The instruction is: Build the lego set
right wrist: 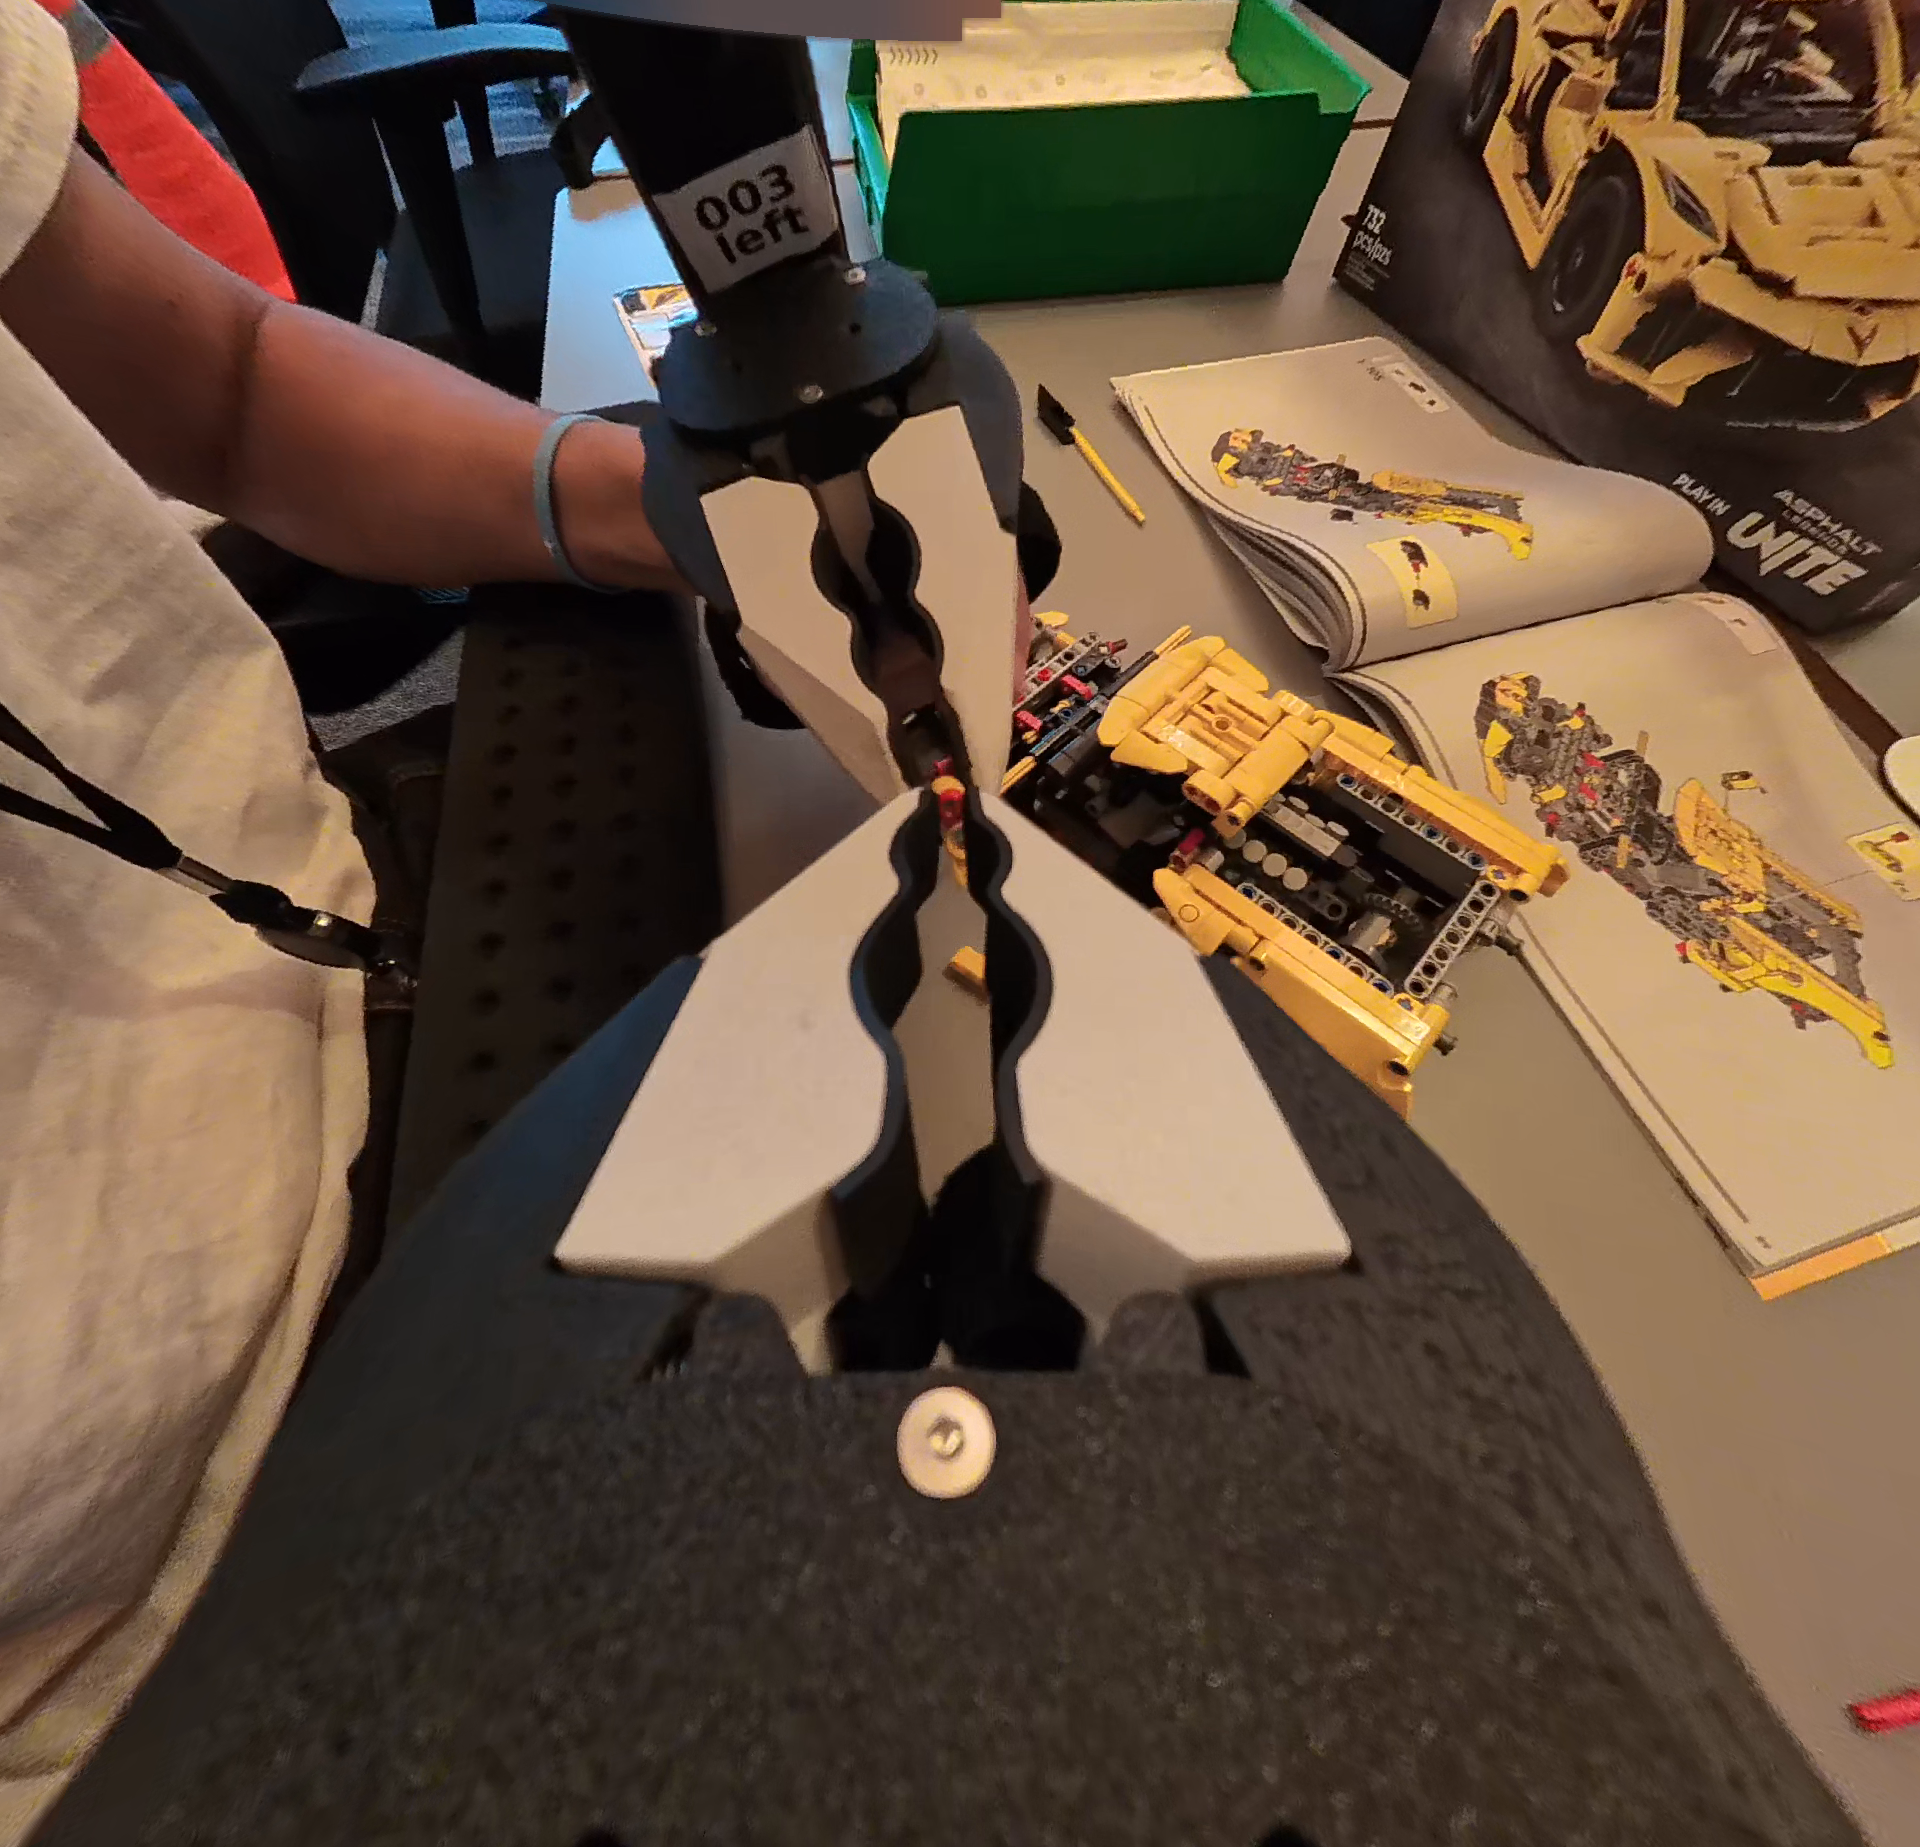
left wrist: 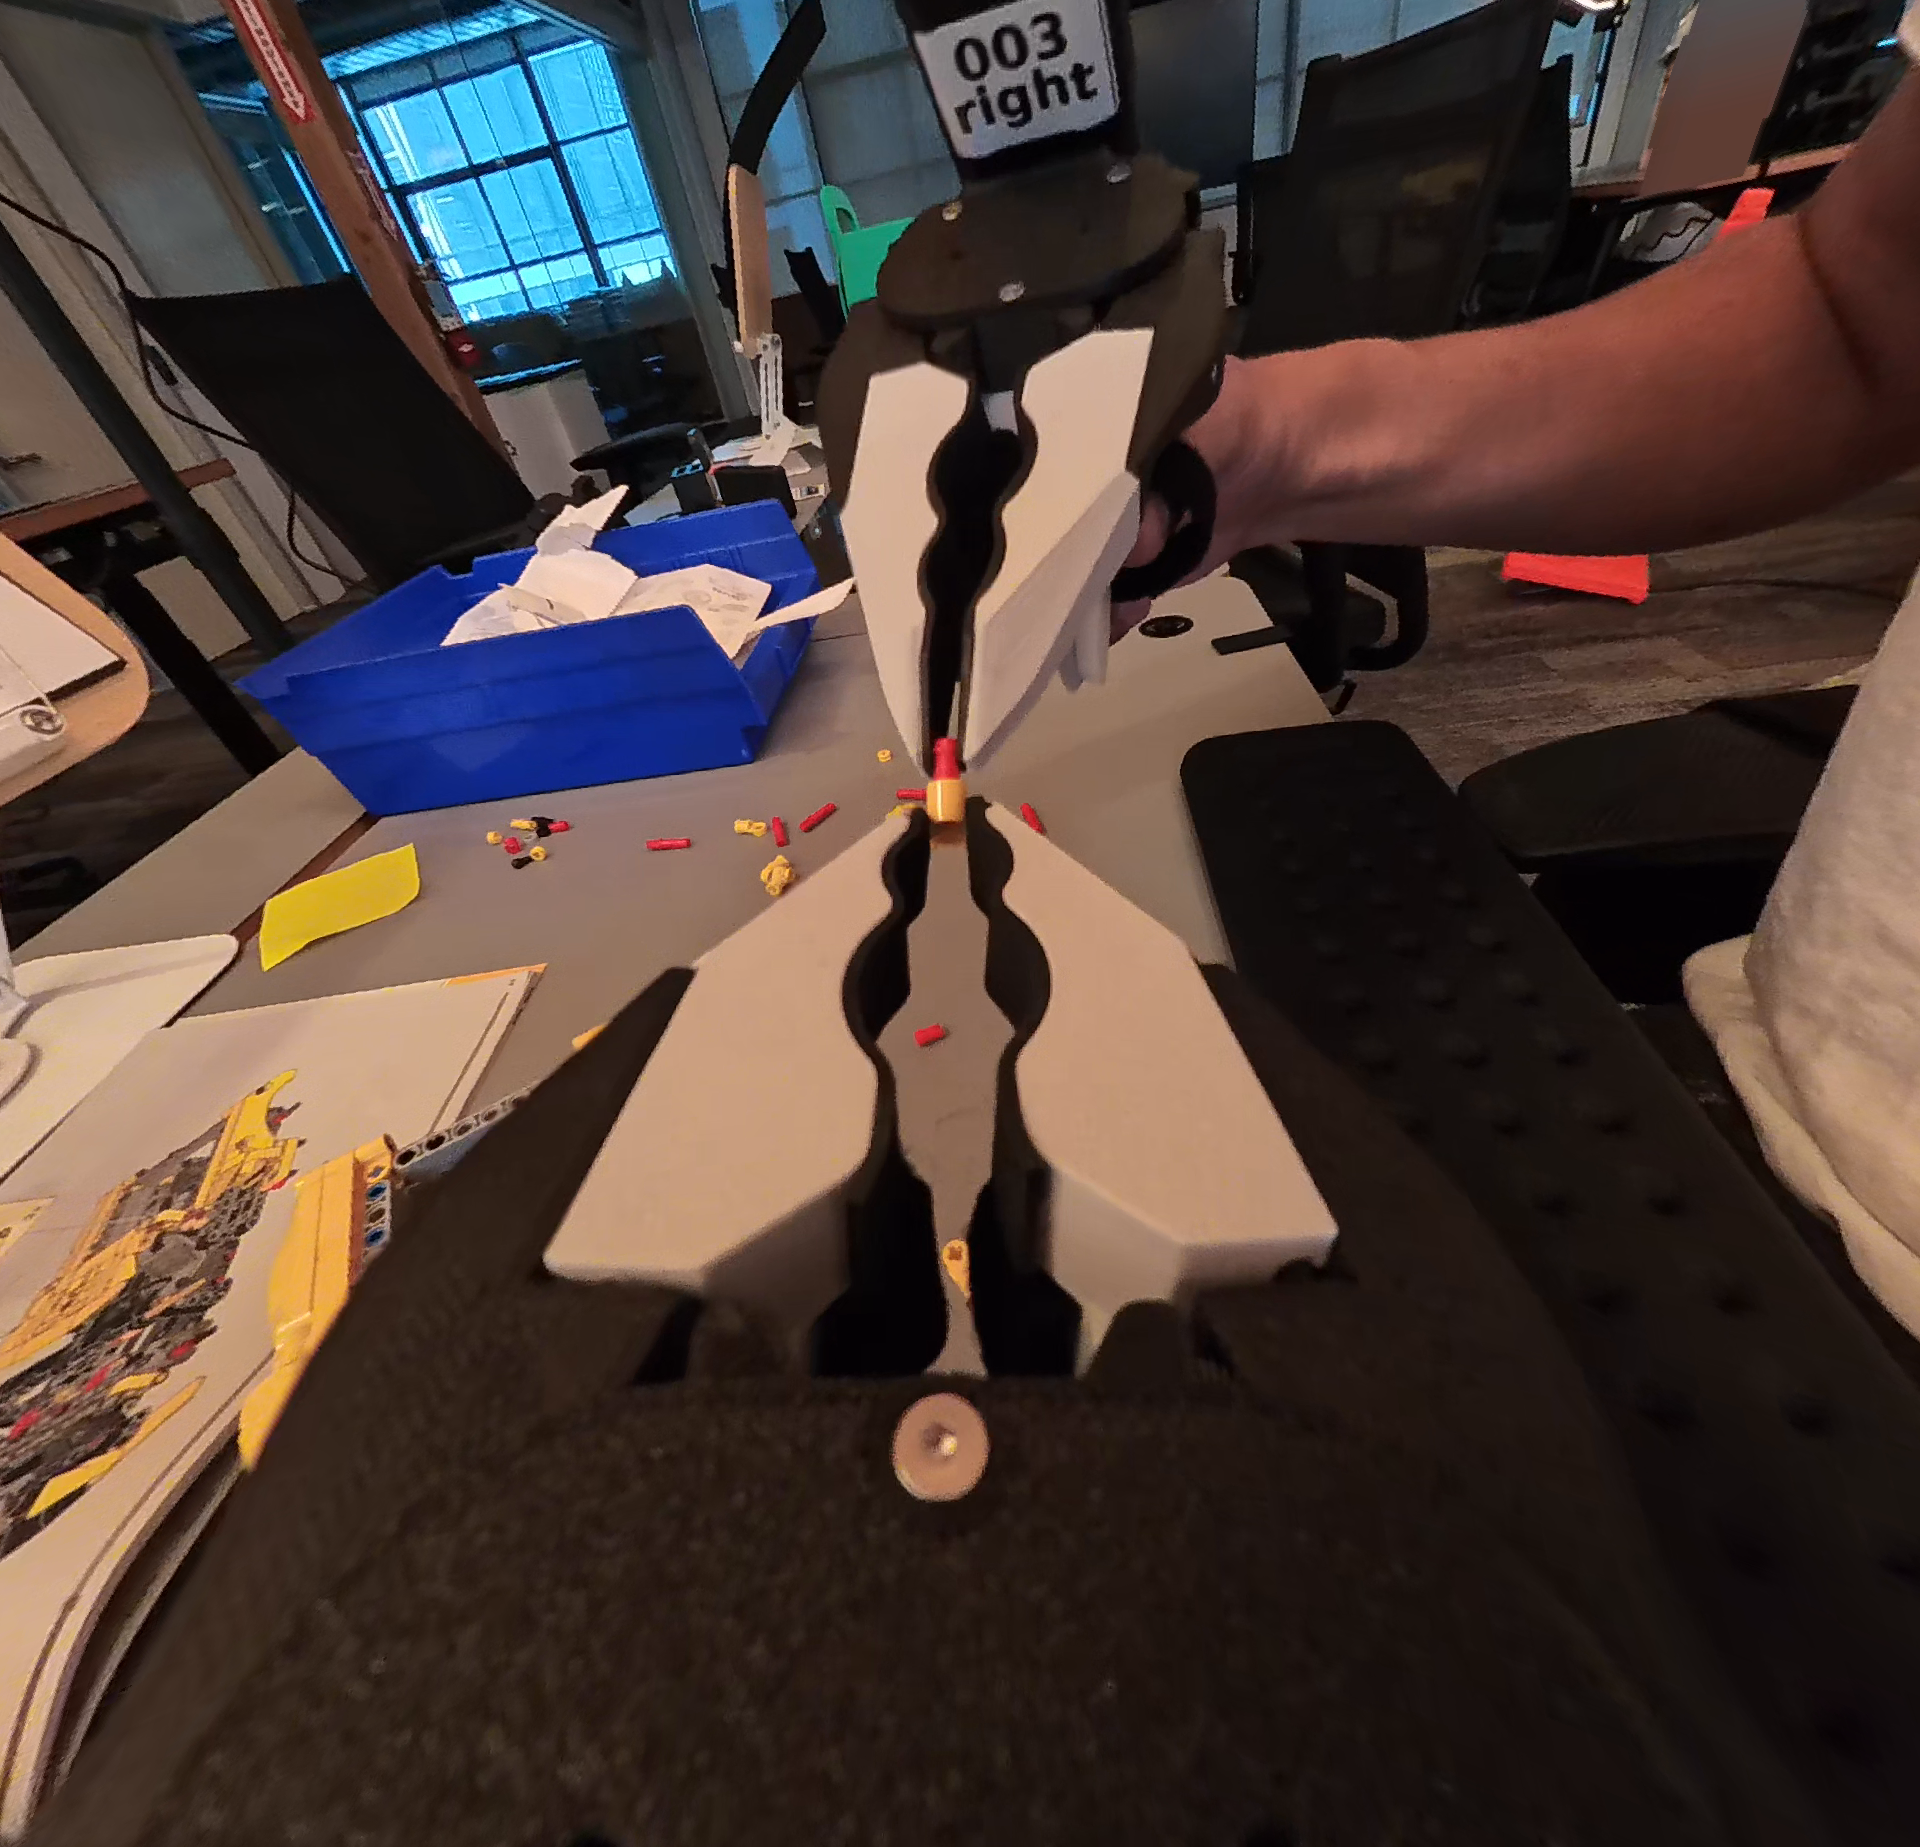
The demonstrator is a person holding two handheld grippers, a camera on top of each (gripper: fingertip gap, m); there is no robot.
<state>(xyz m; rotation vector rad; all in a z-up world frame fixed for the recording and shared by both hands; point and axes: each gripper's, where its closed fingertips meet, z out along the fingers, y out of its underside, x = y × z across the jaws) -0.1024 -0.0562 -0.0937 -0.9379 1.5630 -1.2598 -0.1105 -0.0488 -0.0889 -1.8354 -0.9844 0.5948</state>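
Crowding the grey table (left wrist: 582,924): loose red pins (left wrist: 667,843), blue bin (left wrist: 540,675).

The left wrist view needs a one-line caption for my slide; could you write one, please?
Left gripper holding a yellow connector meets the right gripper pinching a red pin.

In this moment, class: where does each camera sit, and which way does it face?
Left wrist view: on the left gripper, facing the blue bin; the right gripper and a forearm show.
Right wrist view: on the right gripper, facing the yellow model; the left gripper and a forearm show.
Shared: both grippers, tip to tip on small red and yellow pieces.
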